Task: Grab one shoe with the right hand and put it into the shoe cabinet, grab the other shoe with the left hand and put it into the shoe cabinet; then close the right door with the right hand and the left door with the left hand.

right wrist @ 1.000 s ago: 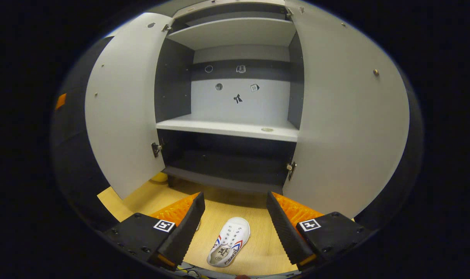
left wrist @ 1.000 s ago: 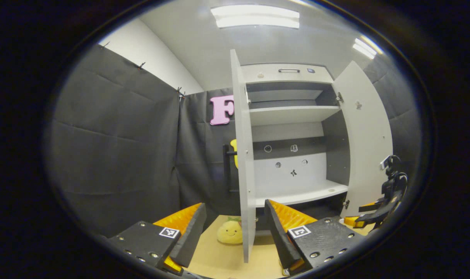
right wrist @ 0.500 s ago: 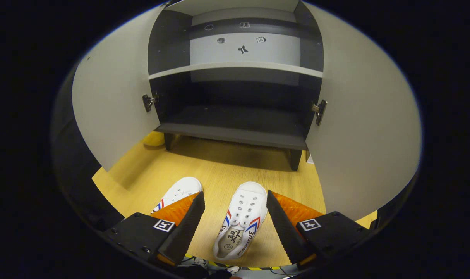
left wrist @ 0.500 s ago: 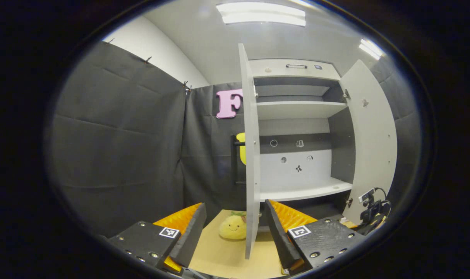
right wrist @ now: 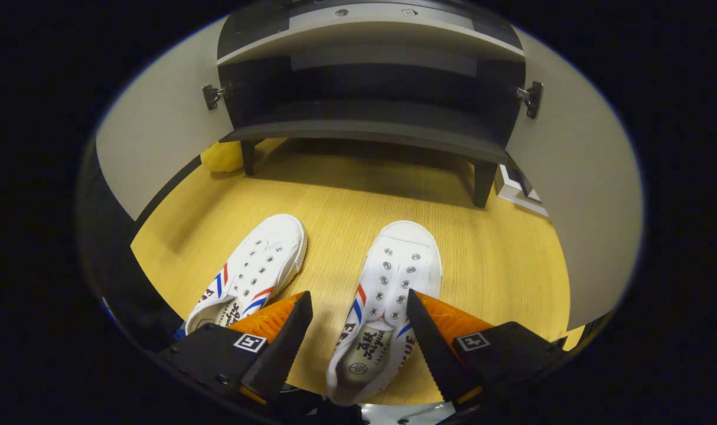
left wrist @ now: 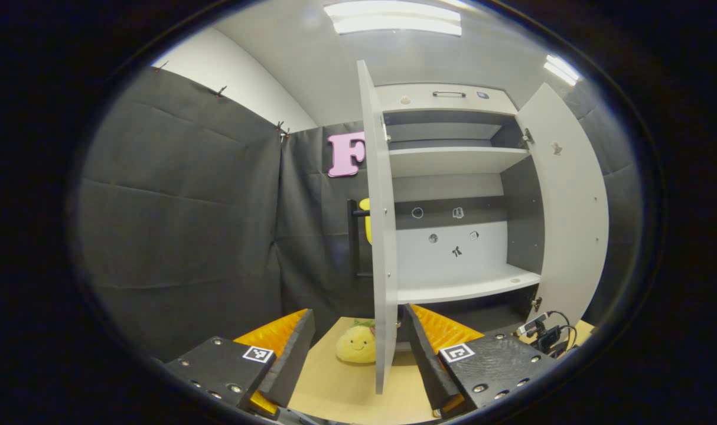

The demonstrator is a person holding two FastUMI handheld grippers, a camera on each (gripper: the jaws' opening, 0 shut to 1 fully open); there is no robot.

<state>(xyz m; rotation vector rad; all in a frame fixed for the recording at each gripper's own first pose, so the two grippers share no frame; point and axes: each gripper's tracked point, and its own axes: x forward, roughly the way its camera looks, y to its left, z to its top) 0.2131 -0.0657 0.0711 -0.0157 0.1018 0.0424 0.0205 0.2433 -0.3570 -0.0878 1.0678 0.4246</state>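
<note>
Shoes sit side by side on the wood floor (right wrist: 346,195) before the open shoe cabinet (right wrist: 370,127): right shoe (right wrist: 388,295) between the wide-open, empty right tongs (right wrist: 358,336), left shoe (right wrist: 255,271) just beside. Left tongs (left wrist: 358,354) also spread, empty, straddling the left door (left wrist: 382,236) edge.

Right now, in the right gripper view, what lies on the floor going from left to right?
Yellow plush toy → left white sneaker → right white sneaker, between the open right gripper fingers.

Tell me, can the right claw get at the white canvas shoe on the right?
Probably yes: the right claw hangs open above the right-hand white canvas shoe, its fingers either side, nothing in between.
</note>
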